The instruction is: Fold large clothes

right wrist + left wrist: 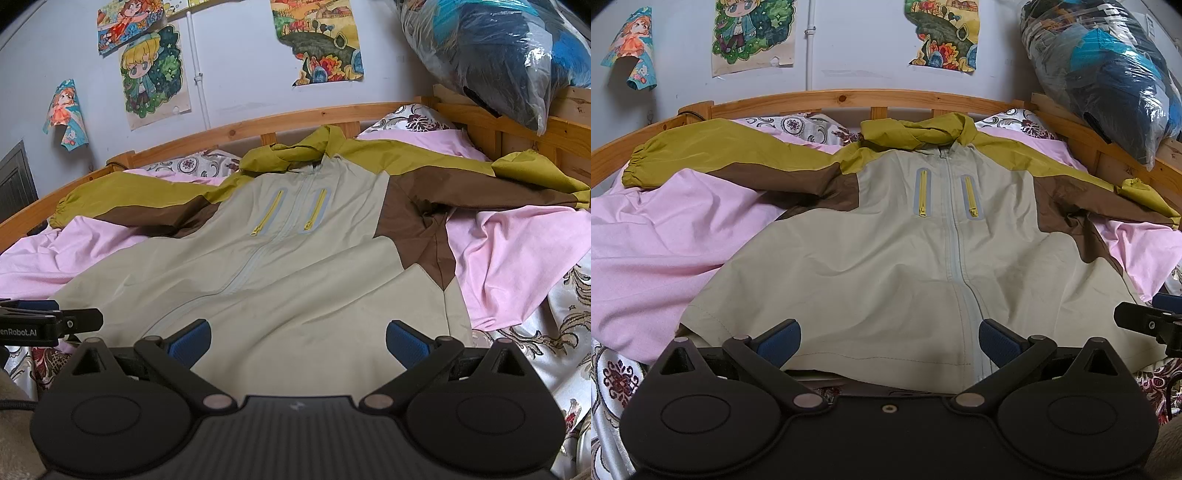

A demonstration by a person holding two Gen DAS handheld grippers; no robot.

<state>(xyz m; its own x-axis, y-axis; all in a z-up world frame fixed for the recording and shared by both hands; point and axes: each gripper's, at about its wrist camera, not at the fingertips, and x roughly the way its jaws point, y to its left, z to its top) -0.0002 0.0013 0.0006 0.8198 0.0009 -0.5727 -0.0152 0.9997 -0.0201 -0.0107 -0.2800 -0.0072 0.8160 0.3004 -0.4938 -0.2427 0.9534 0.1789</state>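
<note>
- The jacket [886, 251] lies face up, spread flat on a bed with a pink sheet [646, 251], hem toward the cameras, hood [916, 131] at 12 o'clock by the wooden headboard [849, 98].
- Its body is pale beige, zipped shut down the middle, with two short yellow chest zips [923, 192] either side of the main zip.
- Shoulders, hood and cuffs are mustard yellow; brown panels run along the undersides of the sleeves and down the sides.
- Both sleeves stretch outward, one toward 10 o'clock, the other toward 2 o'clock; the cuffs are gathered.
- The fabric shows light creases, and the hood is crumpled.
- Left claw [890, 341]: blue pads wide apart, holding nothing, poised over the hem near the main zip.
- Right claw [298, 341]: pads likewise wide apart and empty, over the hem's right half.
- Each claw shows at the edge of the other's view.
</note>
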